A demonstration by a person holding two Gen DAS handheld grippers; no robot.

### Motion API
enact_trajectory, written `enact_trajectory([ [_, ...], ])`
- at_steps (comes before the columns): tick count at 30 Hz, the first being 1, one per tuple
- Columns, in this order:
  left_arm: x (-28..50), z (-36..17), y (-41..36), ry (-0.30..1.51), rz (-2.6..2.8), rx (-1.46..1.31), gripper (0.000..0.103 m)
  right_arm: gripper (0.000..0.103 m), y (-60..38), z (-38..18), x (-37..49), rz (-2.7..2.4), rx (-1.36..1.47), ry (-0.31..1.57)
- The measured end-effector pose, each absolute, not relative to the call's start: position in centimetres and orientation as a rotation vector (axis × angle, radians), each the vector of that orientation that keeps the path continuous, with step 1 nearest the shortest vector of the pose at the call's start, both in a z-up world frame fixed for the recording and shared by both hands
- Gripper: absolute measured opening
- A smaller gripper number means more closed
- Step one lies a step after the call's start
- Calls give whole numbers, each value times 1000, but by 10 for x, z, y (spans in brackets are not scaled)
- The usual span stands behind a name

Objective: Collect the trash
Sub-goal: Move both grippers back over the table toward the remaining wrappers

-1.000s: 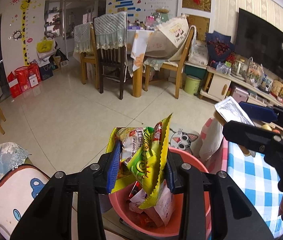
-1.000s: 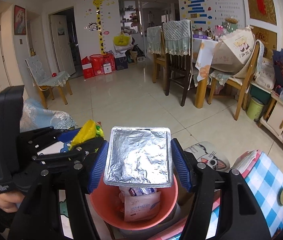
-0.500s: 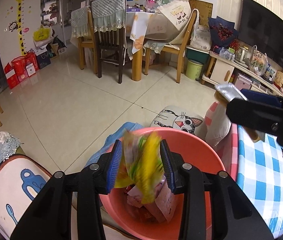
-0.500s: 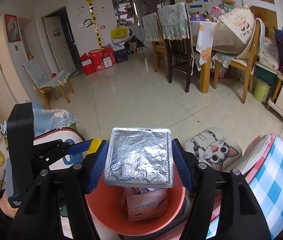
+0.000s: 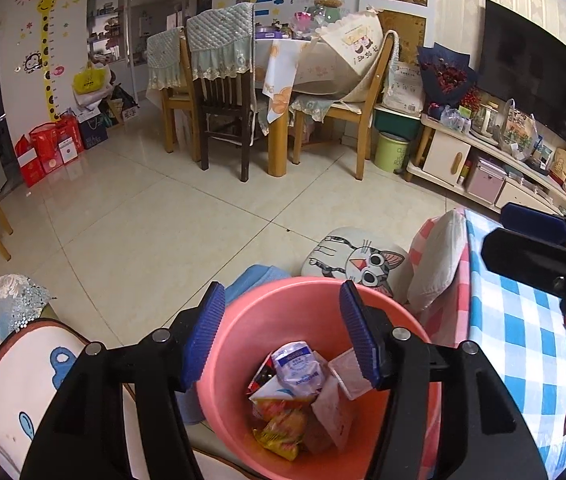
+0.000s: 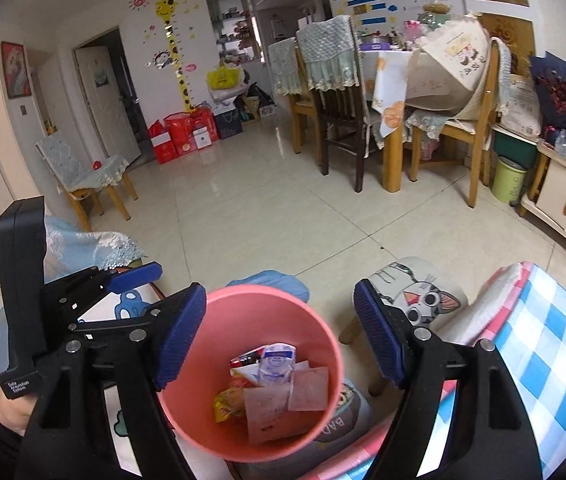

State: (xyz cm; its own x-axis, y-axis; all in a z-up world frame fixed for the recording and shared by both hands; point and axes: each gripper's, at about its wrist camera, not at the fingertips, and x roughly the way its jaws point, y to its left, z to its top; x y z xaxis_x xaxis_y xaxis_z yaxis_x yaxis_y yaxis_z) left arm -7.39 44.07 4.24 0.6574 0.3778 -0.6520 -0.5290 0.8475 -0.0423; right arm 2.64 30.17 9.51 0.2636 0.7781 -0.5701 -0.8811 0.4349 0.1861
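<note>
Your left gripper [image 5: 283, 332] and right gripper [image 6: 279, 336]: jaws opening, empty; both wrappers now dropped in bin [image 5: 411, 320]. Fetch more.

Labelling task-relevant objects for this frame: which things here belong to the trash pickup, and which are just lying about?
Job:
- pink bin
- wrappers in it
- left claw, opening, nothing between the pads
- right claw, opening, nothing between the pads

Lying about:
- cat cushion
- checked cloth
- green pail
- dining chairs
</note>
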Motion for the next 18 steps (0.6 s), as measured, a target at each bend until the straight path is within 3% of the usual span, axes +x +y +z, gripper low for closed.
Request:
enact_trajectory([
  [12,-36,50,350,689,397,-184,76,79,137,88,51,895,-86,623],
  [18,8,30,267,737,282,-131,76,83,21,58,68,682,-34,633],
])
